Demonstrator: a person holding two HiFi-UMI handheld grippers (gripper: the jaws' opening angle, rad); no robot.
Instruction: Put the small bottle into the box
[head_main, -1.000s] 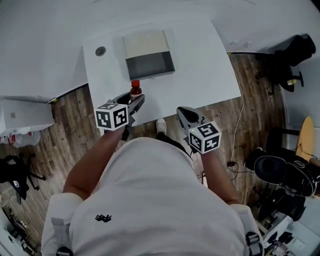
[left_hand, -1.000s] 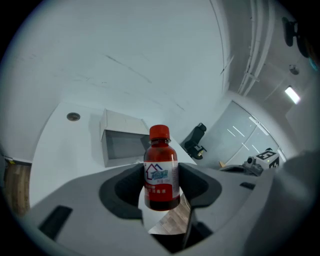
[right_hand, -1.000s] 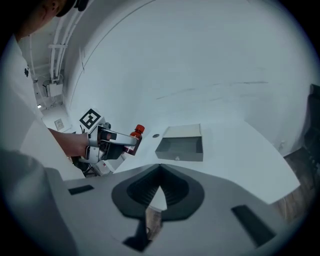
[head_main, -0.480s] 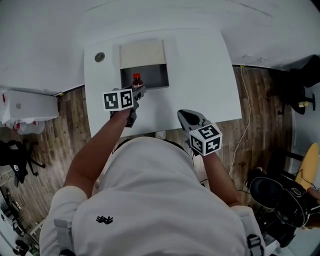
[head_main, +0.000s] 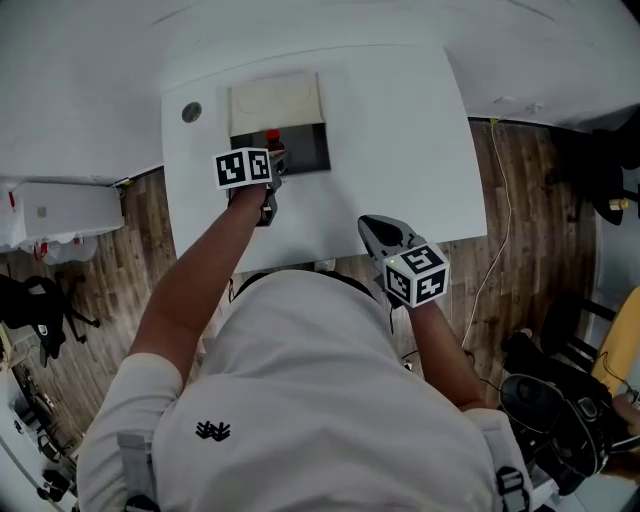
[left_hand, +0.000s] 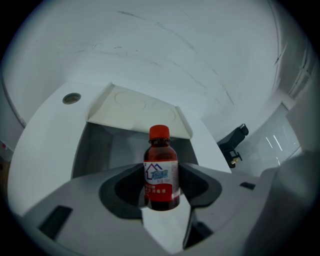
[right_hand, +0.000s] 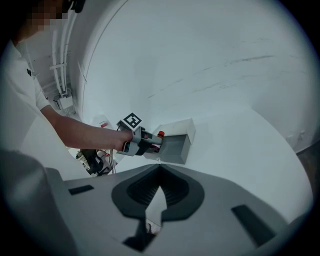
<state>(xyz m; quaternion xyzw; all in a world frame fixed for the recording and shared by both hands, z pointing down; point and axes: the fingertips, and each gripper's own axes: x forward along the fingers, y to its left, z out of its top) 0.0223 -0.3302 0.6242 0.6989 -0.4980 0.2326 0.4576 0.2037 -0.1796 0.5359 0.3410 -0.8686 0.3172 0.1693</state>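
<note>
A small brown bottle (left_hand: 161, 172) with a red cap and a white and red label stands upright between the jaws of my left gripper (left_hand: 161, 192), which is shut on its lower body. In the head view that gripper (head_main: 272, 160) holds the bottle (head_main: 272, 137) at the near left edge of the open grey box (head_main: 305, 150), just over its opening. The box (left_hand: 97, 142) has its pale lid (left_hand: 140, 107) folded back. My right gripper (head_main: 375, 228) hangs shut and empty over the table's near edge, well apart from the box (right_hand: 177, 145). It (right_hand: 159, 172) looks toward the bottle (right_hand: 160, 134).
The white table (head_main: 400, 130) has a round grommet (head_main: 191, 112) at its far left corner, left of the box. A white bin (head_main: 60, 215) stands on the wooden floor to the left. A cable (head_main: 500, 230) and dark chairs (head_main: 560, 390) are on the right.
My left gripper has carried the bottle forward from the table's near edge up to the box opening. The right gripper has stayed near the front edge.
</note>
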